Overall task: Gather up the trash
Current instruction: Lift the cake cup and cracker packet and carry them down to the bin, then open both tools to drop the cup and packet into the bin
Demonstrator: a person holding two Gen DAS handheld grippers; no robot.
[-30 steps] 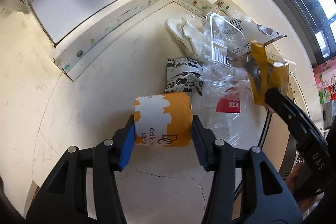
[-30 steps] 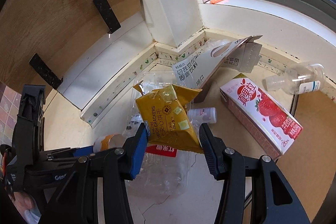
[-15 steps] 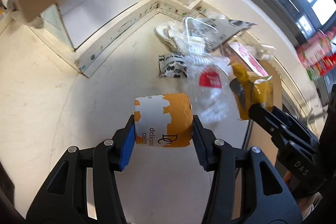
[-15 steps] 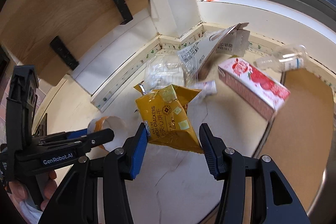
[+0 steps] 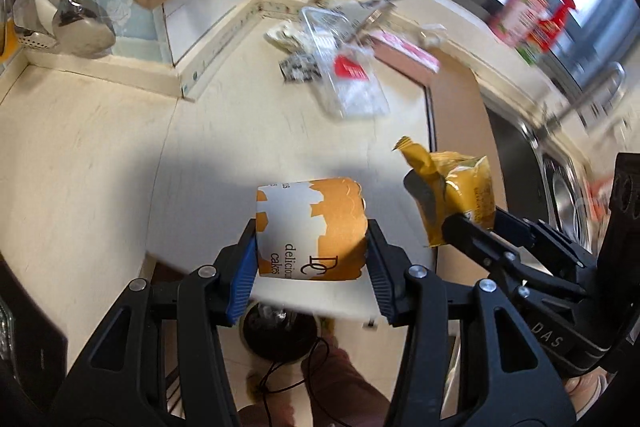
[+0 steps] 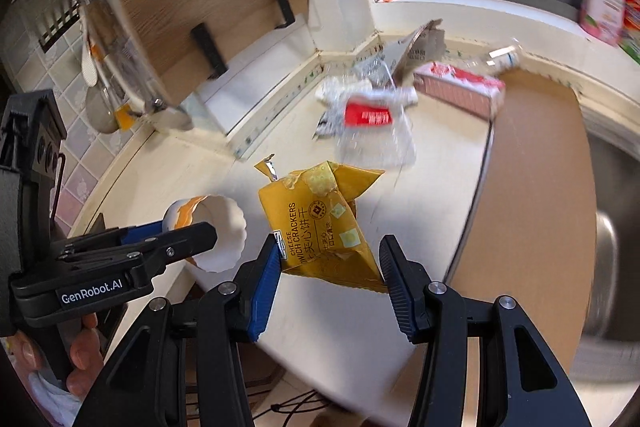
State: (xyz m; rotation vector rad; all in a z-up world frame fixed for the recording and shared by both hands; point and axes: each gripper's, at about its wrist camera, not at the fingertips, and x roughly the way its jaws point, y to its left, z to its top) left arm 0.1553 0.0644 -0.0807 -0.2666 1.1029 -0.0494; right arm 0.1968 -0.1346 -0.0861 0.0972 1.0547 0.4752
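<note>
The left gripper [image 5: 312, 251] is clamped on the cup [image 5: 310, 227], an orange and white paper cake cup lying on its side between the blue pads, one pad pressing each wall. It hangs in the air over the near edge of the counter [image 5: 100, 155]. Below it, on the floor, a dark round bin [image 5: 280, 331] shows between the jaws. To do this step well, I would bring the cup squarely over that opening before letting go, since a light paper cup can drift or bounce off the rim.

To the right, the right gripper [image 6: 328, 267] grips the yellow cracker bag [image 6: 324, 227] by its lower end, the crumpled top standing free above the pads. It too is off the counter, at the near edge. The bag is limp and may cling to a pad, so the jaws should spread wide and low over the bin.

Far right, the rest of the trash lies on the counter in the corner: a clear plastic tray [image 6: 372, 131], a red carton [image 6: 460, 87] and a small bottle [image 6: 504, 57], all blurred.
</note>
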